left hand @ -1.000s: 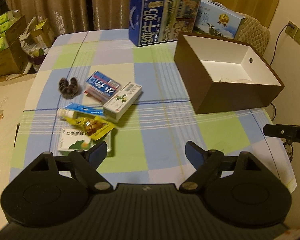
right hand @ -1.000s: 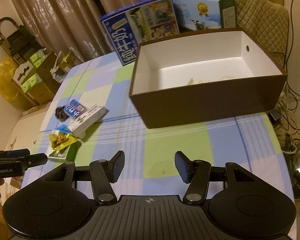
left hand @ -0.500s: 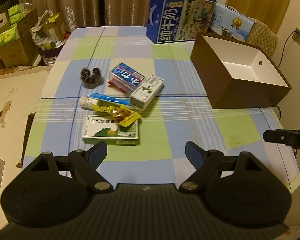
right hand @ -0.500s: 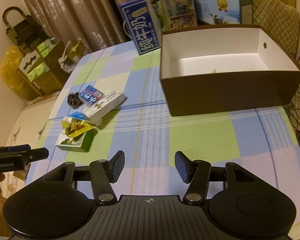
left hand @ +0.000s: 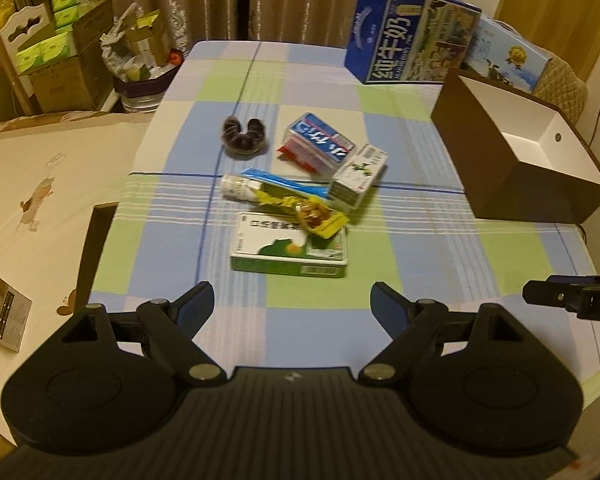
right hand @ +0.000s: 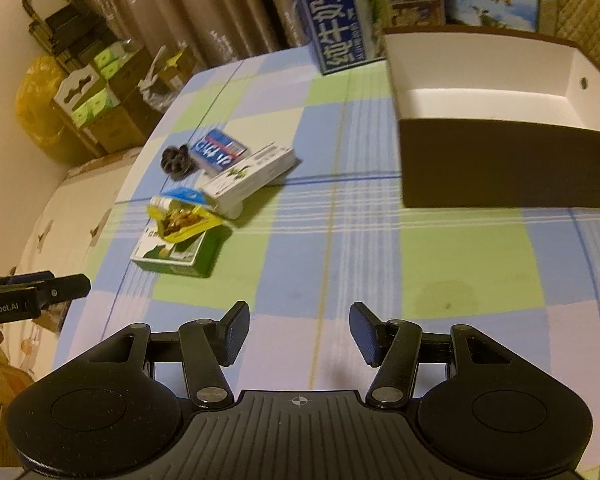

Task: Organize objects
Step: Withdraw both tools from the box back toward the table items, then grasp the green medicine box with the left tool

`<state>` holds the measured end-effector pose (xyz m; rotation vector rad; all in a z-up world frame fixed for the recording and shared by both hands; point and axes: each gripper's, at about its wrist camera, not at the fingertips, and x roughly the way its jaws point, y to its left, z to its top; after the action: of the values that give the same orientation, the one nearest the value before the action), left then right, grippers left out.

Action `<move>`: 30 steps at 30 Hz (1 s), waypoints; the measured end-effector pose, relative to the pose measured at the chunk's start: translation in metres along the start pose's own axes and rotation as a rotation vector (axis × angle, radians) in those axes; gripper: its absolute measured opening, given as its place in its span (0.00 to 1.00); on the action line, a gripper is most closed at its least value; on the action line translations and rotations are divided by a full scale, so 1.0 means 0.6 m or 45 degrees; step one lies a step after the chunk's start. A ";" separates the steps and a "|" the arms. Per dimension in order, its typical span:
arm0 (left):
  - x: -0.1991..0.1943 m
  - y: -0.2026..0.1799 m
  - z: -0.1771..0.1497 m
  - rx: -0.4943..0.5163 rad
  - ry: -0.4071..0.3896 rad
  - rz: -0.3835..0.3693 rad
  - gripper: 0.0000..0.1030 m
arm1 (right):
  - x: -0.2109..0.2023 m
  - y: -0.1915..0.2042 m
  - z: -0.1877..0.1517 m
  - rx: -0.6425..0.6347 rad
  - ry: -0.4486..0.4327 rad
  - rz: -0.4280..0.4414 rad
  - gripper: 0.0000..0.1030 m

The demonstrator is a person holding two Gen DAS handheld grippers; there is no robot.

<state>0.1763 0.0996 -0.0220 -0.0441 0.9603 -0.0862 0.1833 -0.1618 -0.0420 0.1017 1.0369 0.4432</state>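
Both my jaws are apart, empty. I should lower left gripper [left hand: 292, 304] straight onto green medicine box [left hand: 288, 254] at 12 o'clock, avoiding yellow snack pack [left hand: 316, 218] w/ care.

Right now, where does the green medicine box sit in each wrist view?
Left wrist: green medicine box lies centre, just ahead of the open left gripper.
Right wrist: it lies left of centre, far from the open right gripper.
Shared landmark: yellow snack packet on top.
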 end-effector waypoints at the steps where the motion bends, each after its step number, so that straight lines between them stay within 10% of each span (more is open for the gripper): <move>1: 0.003 0.006 -0.001 -0.004 0.005 0.005 0.81 | 0.006 0.004 0.000 -0.003 0.010 0.002 0.51; 12: 0.058 0.061 0.005 0.043 -0.034 -0.075 0.83 | 0.047 -0.003 0.013 0.042 0.061 -0.025 0.51; 30: 0.260 0.090 0.083 0.368 0.035 -0.458 0.88 | 0.042 -0.081 0.004 0.274 0.085 -0.181 0.51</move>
<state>0.3090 0.1389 -0.1253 0.0518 0.9509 -0.5572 0.2110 -0.1954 -0.0753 0.2046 1.1475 0.2058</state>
